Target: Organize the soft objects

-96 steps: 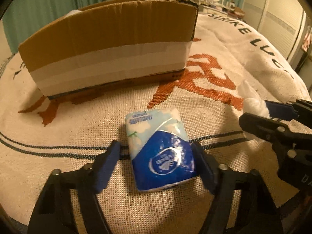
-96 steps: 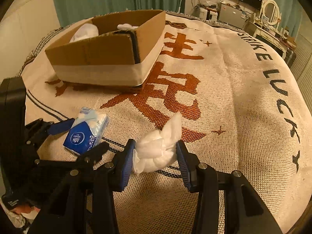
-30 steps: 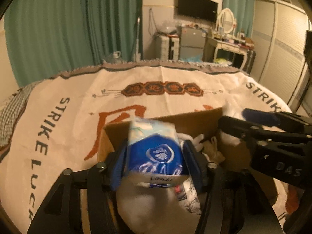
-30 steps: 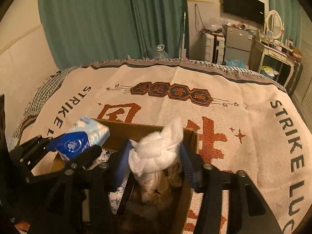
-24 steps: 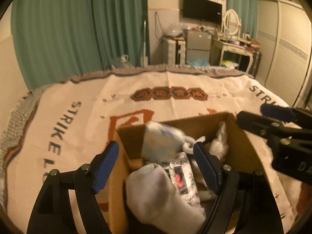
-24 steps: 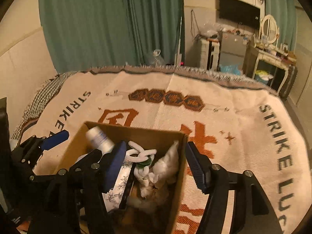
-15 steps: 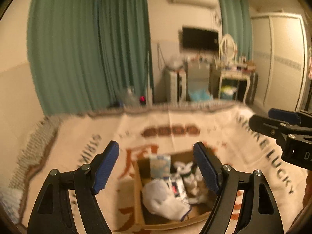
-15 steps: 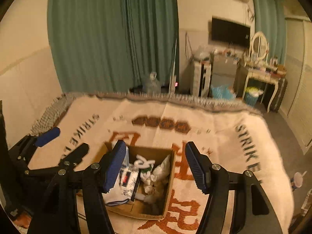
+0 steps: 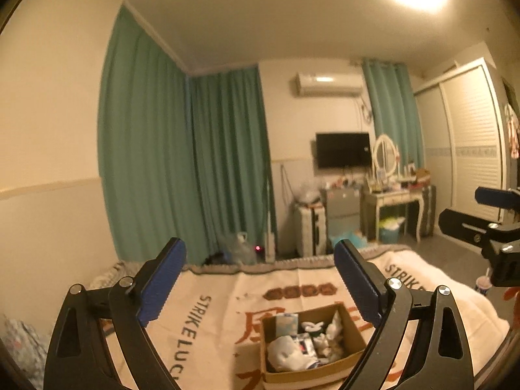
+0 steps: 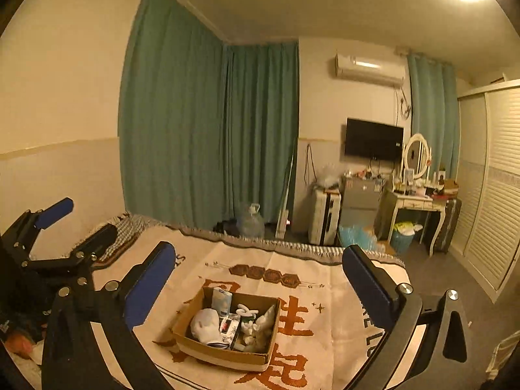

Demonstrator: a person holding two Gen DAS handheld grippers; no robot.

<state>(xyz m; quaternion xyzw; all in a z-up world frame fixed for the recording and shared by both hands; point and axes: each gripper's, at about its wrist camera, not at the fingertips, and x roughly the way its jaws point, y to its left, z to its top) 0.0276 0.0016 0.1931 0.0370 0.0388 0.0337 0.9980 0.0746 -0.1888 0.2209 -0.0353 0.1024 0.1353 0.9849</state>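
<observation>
A cardboard box (image 9: 352, 356) (image 10: 195, 346) sits on the bed blanket, far below both grippers. In it lie the blue-and-white tissue pack (image 9: 286, 321) (image 10: 222, 299), a white sock (image 9: 284, 354) (image 10: 204, 323), the knotted white cloth (image 10: 265, 320) and other soft items. My left gripper (image 9: 258, 281) is open and empty, high above the box. My right gripper (image 10: 256, 281) is open and empty, also high above it. The right gripper shows at the right edge of the left wrist view (image 9: 481, 214); the left gripper shows at the left of the right wrist view (image 10: 78, 224).
The cream blanket (image 10: 325, 279) with orange characters and "STRIKE LUCKY" lettering covers the bed. Green curtains (image 10: 211, 136), a wall TV (image 10: 373, 143), a dressing table with mirror (image 10: 416, 195), a small fridge (image 10: 360, 201) and a wardrobe (image 10: 494, 195) stand beyond the bed.
Both grippers opened over the box and dropped the tissue pack and the white cloth into it. Both then rose high and back, so the box looks small and far below.
</observation>
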